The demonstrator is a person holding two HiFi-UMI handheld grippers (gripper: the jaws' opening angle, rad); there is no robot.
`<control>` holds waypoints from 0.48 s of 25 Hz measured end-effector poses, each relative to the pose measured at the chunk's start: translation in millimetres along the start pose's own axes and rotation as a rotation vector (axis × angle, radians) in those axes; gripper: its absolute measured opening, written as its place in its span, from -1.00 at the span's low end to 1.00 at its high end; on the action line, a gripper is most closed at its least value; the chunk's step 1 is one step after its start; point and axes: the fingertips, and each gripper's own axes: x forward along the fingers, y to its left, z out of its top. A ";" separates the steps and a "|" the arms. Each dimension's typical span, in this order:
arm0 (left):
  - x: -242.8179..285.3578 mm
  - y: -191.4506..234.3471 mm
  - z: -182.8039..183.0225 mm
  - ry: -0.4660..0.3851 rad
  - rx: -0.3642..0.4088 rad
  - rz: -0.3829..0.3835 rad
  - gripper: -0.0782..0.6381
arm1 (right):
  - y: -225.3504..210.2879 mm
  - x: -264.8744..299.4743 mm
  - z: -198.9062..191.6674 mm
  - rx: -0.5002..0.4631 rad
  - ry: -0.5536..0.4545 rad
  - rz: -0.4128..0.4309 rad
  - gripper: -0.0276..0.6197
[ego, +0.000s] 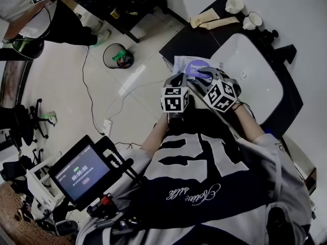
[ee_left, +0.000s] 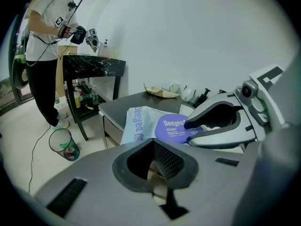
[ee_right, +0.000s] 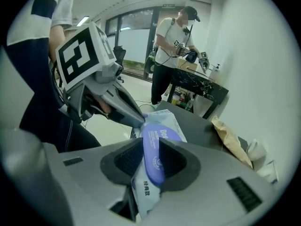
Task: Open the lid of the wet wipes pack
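Note:
The wet wipes pack (ego: pixel 183 64), white with a purple oval lid (ego: pixel 196 67), lies on a dark table (ego: pixel 189 42). In the left gripper view the lid (ee_left: pixel 170 126) lies flat on the pack (ee_left: pixel 138 124). My left gripper (ego: pixel 180 78) has its fingers drawn to a point on the pack's near edge, as the right gripper view shows (ee_right: pixel 139 121). My right gripper (ee_right: pixel 153 161) stands open with the lid (ee_right: pixel 154 159) edge-on between its pads. Seen from the left, the right gripper (ee_left: pixel 190 132) has one fingertip over the lid and one under its rim.
A white basin (ego: pixel 250 70) sits right of the pack. Two cups (ego: pixel 253 20) and a brown paper bag (ego: pixel 212 19) lie at the table's far end. A bin (ego: pixel 117 55) stands on the floor. Another person (ee_right: pixel 176 36) works at a black table (ee_left: pixel 94 62).

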 end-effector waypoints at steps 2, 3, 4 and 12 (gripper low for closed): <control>1.7 -0.1 -0.8 0.005 0.005 -0.001 -0.79 | 0.0 3.1 -0.4 -0.036 0.011 0.015 -0.60; 2.5 -0.3 -1.4 0.008 0.008 -0.003 -0.79 | 0.8 4.2 -0.6 -0.057 0.017 0.023 -0.60; 3.2 -0.6 -2.0 0.011 0.010 -0.005 -0.79 | 2.1 5.3 -1.1 -0.083 0.024 0.031 -0.60; 4.4 -1.0 -3.9 0.002 -0.019 -0.011 -0.79 | 9.2 12.6 -3.7 -0.257 0.077 0.057 -0.60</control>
